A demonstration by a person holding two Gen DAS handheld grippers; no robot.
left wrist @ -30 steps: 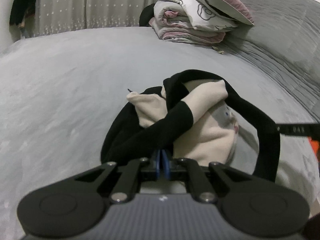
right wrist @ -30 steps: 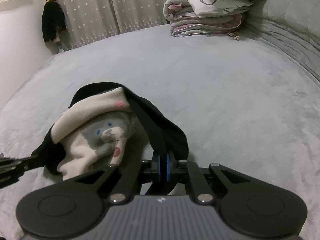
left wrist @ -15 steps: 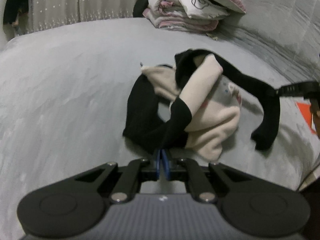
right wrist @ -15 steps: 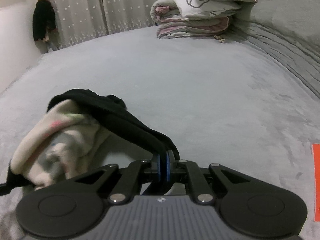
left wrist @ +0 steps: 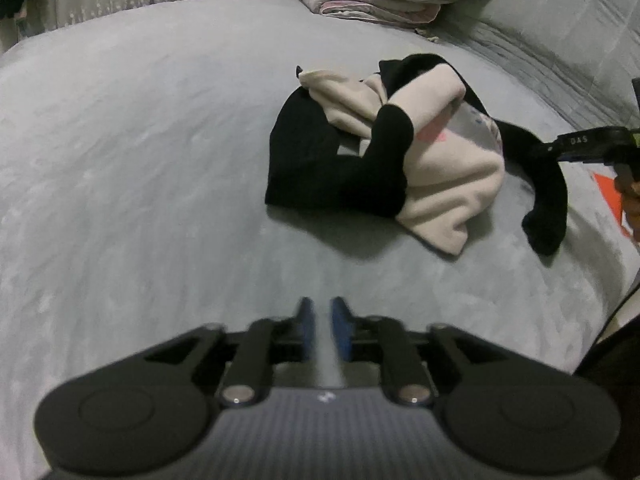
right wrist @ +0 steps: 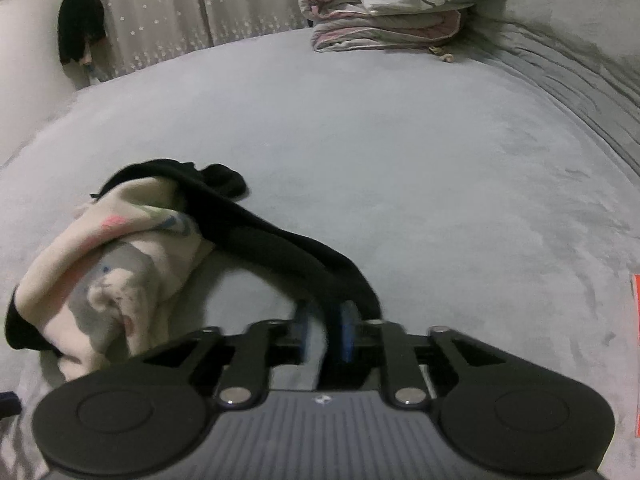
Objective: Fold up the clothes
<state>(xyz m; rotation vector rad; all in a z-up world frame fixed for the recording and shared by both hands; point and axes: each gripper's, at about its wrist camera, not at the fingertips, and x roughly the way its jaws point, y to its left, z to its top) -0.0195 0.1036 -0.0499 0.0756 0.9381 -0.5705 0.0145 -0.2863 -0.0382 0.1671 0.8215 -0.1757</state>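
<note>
- On the grey bed (left wrist: 140, 168), the black-and-cream garment (left wrist: 384, 160) lay crumpled.
- Left gripper (left wrist: 323, 330), just short of the garment, had just parted, nothing between.
- Right gripper (right wrist: 325, 330) had been opening, black sleeve (right wrist: 320, 268) lying loose between its jaws.

You've got lots of open bed (left wrist: 140, 140) on the left & in front. The bunched top (left wrist: 400, 160) sits mid-bed, in your way. Folded blankets (right wrist: 392, 8) block the far end, w/ the grey ridge (right wrist: 580, 60) along the right side.
</note>
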